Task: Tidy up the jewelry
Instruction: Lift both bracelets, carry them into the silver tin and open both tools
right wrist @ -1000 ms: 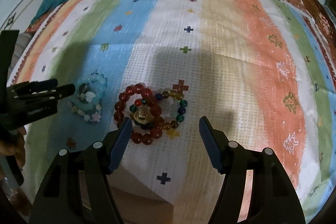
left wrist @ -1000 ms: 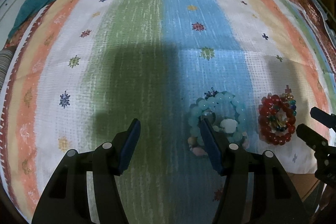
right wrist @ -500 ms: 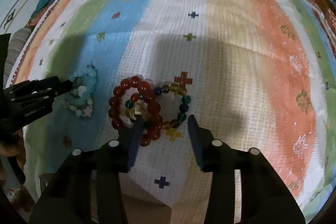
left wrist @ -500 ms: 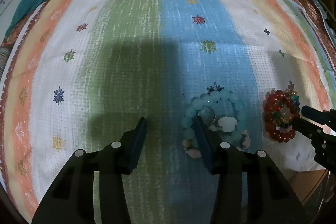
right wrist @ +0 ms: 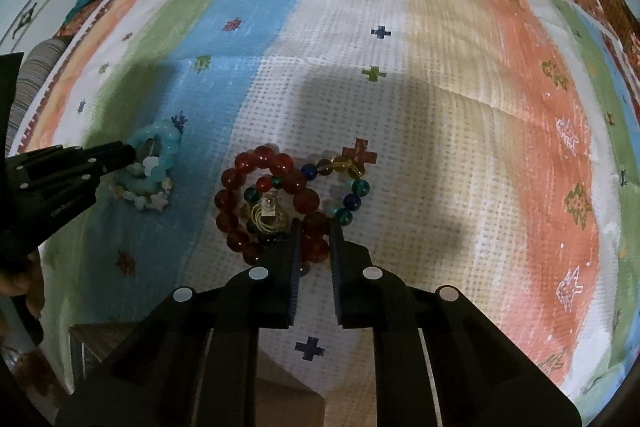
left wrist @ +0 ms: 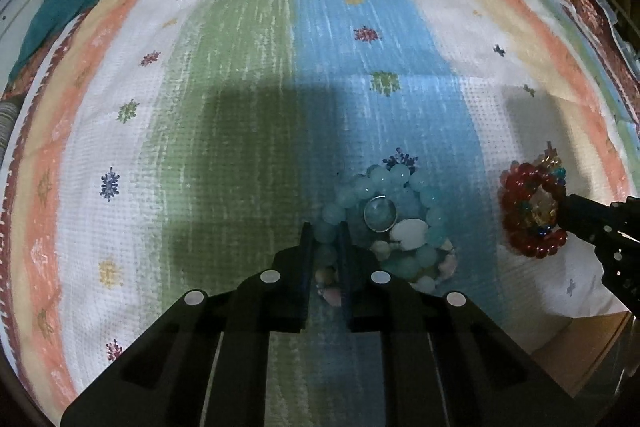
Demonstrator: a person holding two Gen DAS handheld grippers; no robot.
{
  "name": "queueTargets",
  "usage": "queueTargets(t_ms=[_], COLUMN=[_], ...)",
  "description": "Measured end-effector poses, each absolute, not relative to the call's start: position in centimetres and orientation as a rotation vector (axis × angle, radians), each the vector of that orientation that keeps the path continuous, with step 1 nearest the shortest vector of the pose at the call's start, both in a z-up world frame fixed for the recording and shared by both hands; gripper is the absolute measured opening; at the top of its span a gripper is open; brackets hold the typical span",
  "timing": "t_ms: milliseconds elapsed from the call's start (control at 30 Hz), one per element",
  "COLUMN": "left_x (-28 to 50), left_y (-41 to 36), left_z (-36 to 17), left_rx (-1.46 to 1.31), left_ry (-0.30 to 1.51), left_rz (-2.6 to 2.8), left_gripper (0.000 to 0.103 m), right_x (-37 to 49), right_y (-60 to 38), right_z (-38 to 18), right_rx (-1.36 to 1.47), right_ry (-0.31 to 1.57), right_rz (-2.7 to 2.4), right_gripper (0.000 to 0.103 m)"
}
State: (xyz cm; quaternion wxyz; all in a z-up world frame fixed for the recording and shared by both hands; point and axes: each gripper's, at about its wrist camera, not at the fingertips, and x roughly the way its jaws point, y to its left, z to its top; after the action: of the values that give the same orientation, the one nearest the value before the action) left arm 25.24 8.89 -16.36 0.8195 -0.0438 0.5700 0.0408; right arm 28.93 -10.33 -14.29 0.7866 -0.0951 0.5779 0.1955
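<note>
Bracelets [right wrist: 272, 203] partly hidden between each gripper's fingers [right wrist: 294, 259]

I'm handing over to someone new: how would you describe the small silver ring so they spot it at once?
Find the blue stripe on the striped cloth, then the pale aqua bead bracelet lying on it near the left gripper. The silver ring lies inside that loop, beside a white shell. It is the only plain metal hoop among beads.

Jaws hide, perhaps, part of the red bracelet [right wrist: 280, 203].
</note>
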Motion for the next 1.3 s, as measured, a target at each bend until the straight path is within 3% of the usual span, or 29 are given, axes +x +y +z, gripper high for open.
queueTargets(t_ms=[1300], left_x=[19.4], left_y=[3.2], left_z=[-2.4], left_rx=[-0.097], left_ry=[0.929], left_rz=[0.003], left_gripper=[0.011], right_x=[22.1], right_y=[-11.7], right_z=[-3.8], right_rx=[-0.183], right_ry=[0.983], right_rz=[0.382], right_gripper=[0.014])
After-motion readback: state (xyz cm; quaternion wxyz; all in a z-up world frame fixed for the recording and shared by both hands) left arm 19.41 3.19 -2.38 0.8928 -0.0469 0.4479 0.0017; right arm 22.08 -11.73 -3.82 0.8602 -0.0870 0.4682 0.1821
